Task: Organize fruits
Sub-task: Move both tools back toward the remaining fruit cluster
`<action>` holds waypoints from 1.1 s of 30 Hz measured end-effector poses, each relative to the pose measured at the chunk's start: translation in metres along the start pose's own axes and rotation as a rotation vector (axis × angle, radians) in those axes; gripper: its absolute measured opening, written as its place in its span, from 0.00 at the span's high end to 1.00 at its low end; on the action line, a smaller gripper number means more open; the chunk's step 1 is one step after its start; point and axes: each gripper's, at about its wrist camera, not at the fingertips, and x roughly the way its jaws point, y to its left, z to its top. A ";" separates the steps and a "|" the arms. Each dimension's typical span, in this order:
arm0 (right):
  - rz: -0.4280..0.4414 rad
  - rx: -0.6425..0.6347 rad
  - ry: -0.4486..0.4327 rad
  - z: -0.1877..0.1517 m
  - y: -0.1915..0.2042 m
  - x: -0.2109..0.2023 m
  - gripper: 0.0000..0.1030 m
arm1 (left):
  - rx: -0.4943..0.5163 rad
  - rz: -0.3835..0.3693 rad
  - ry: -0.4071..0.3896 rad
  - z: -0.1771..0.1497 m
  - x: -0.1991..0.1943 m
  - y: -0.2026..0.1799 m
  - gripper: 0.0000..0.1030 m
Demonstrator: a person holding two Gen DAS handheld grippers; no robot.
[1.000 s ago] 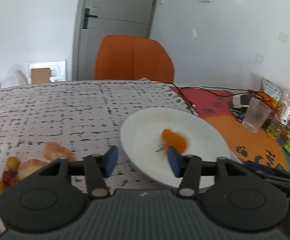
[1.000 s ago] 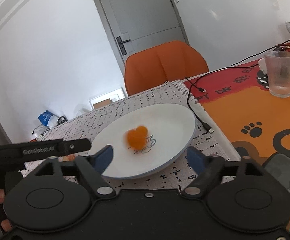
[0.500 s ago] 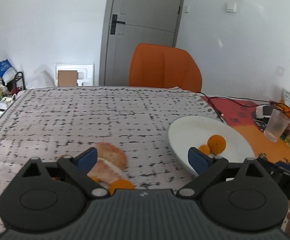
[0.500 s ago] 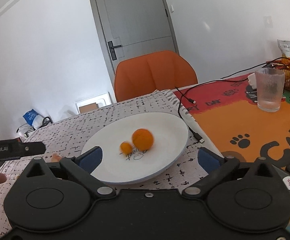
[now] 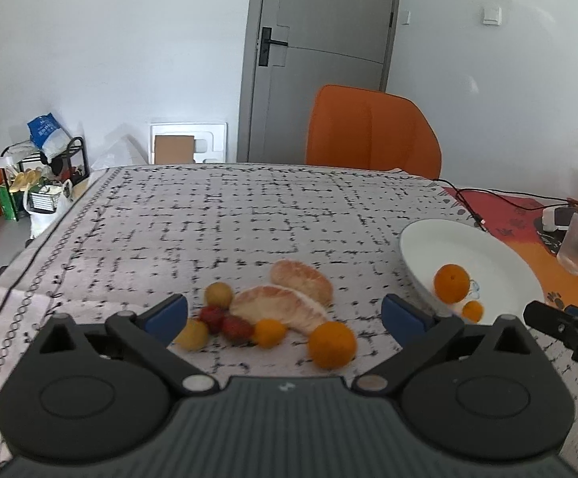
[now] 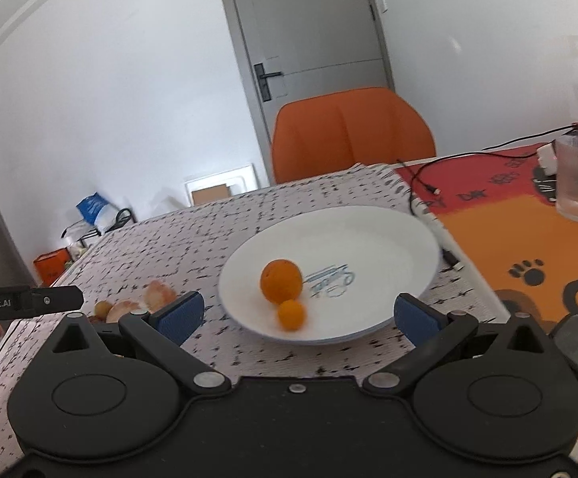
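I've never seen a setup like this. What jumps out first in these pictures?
Probably the white plate on the patterned tablecloth, holding a round orange with a smaller orange fruit beside it. To its left lies a loose cluster of fruit on the cloth: peeled citrus segments, another orange and small red and yellow pieces. Behind the table stands a bright orange chair.

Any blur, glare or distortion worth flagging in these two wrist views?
Left wrist: fisheye bends the door; the fruit pile is slightly soft. Right wrist: motion blur smears the chair, tablecloth and small orange. No harsh glare in either.
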 end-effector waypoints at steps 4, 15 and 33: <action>0.022 -0.010 0.016 -0.003 0.009 0.001 0.00 | -0.009 0.009 -0.006 -0.005 -0.009 0.014 0.00; 0.046 -0.052 0.040 -0.006 0.034 0.002 0.00 | -0.036 0.010 -0.013 -0.017 -0.026 0.042 0.00; 0.127 -0.118 0.032 -0.009 0.078 0.008 0.00 | -0.087 0.010 -0.009 -0.024 -0.034 0.077 0.00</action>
